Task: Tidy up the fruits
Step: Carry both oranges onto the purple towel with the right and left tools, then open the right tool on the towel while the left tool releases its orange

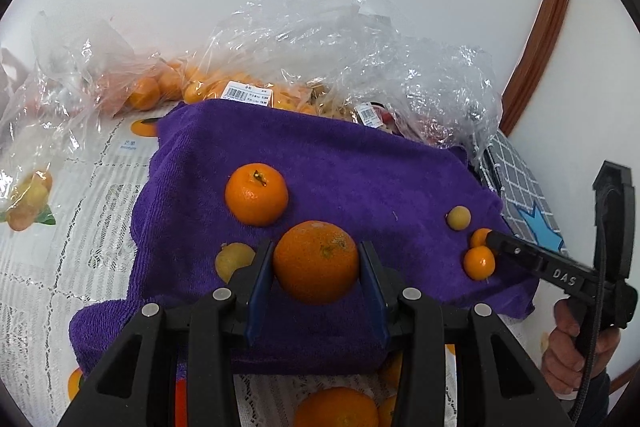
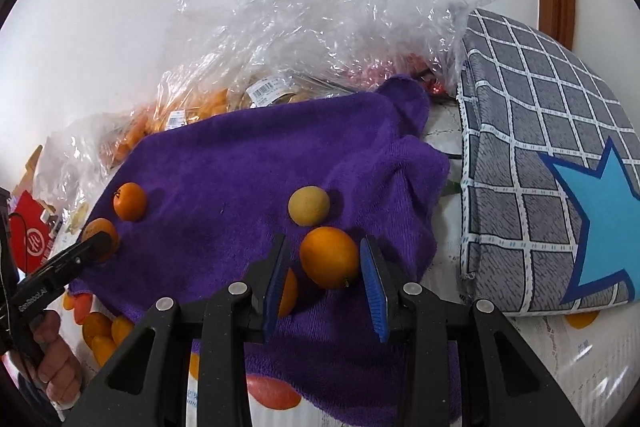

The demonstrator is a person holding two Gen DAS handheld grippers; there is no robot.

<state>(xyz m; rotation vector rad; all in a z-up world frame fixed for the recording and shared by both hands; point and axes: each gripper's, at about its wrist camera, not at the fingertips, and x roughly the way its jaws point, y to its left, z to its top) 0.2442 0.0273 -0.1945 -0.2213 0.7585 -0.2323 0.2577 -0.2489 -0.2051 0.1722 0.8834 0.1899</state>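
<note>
A purple towel [image 1: 360, 167] [image 2: 240, 167] lies spread on the table with loose fruit on it. My left gripper [image 1: 316, 247] [image 2: 96, 241] is shut on a large orange [image 1: 316, 261] just above the towel's near part. My right gripper [image 2: 324, 239] [image 1: 490, 239] is shut on a small orange [image 2: 330, 257] low over the towel's right end. A stemmed mandarin [image 1: 256, 193] [image 2: 130, 201] sits behind the left gripper. A yellowish round fruit [image 2: 309, 205] [image 1: 459, 217] lies just beyond the right gripper, and a second small orange [image 2: 289, 293] [image 1: 479, 262] rests outside its left finger. Another yellowish fruit [image 1: 234, 259] lies left of my left finger.
Crumpled clear plastic bags [image 1: 224, 83] holding oranges and other produce pile up behind the towel. A grey checked cushion [image 2: 540, 147] with a blue star borders the towel's right side. Loose oranges [image 1: 336, 407] lie in front of the towel on a lace tablecloth [image 1: 60, 267]. A red box [image 2: 30, 227] stands far left.
</note>
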